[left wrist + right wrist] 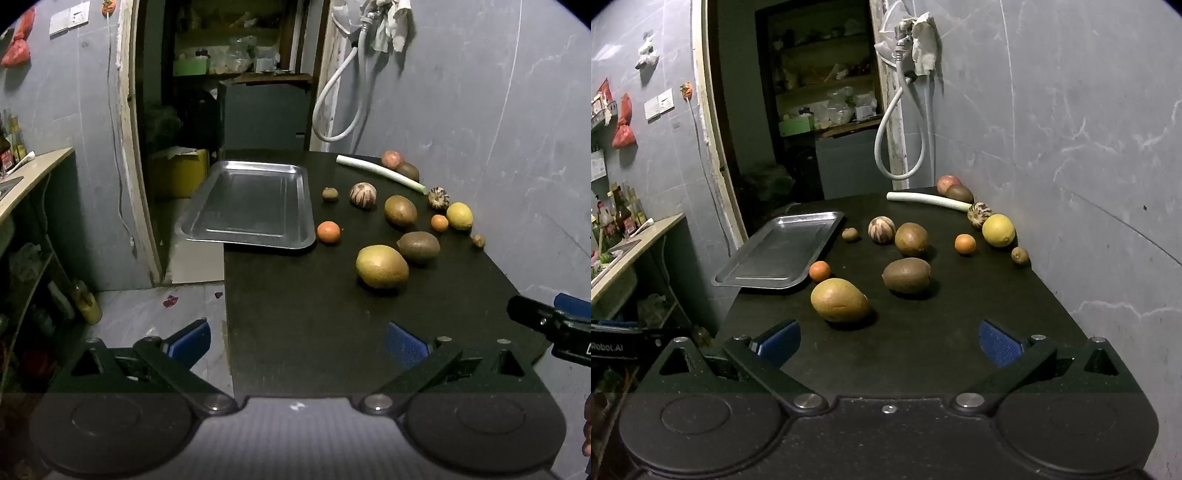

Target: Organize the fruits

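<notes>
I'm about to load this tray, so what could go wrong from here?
The metal tray hangs partly over the table's left edge, so fruit set on that side might tip it off. The round fruits lie loose: nudging the big yellow mango could roll it into the small orange beside it. The leek is no fruit and could be swept along by mistake.

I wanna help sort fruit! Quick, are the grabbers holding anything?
Left gripper: open, holding nothing.
Right gripper: open, holding nothing.
</notes>
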Available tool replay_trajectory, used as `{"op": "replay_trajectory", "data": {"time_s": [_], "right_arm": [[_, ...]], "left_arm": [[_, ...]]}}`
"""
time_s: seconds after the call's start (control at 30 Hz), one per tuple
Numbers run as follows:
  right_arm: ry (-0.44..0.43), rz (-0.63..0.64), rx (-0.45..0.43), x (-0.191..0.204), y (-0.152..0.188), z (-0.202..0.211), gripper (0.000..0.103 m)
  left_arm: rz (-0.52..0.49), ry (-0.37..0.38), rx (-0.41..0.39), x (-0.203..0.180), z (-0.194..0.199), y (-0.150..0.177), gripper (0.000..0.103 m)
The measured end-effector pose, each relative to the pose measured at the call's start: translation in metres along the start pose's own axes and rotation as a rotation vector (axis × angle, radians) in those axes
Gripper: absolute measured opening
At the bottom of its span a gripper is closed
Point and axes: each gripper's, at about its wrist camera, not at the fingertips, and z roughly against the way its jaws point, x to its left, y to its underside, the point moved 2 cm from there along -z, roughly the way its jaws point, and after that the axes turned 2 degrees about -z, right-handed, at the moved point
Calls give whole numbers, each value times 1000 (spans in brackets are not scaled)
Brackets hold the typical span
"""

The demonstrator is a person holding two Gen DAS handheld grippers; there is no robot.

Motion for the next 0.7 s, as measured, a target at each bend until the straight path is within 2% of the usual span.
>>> {"op": "replay_trajectory", "data": {"time_s": [0.7], "right_arm": [[-5,0,3,3,0,-6,103]], "left_arm": [[1,-8,18,3,-4,2,102]]}}
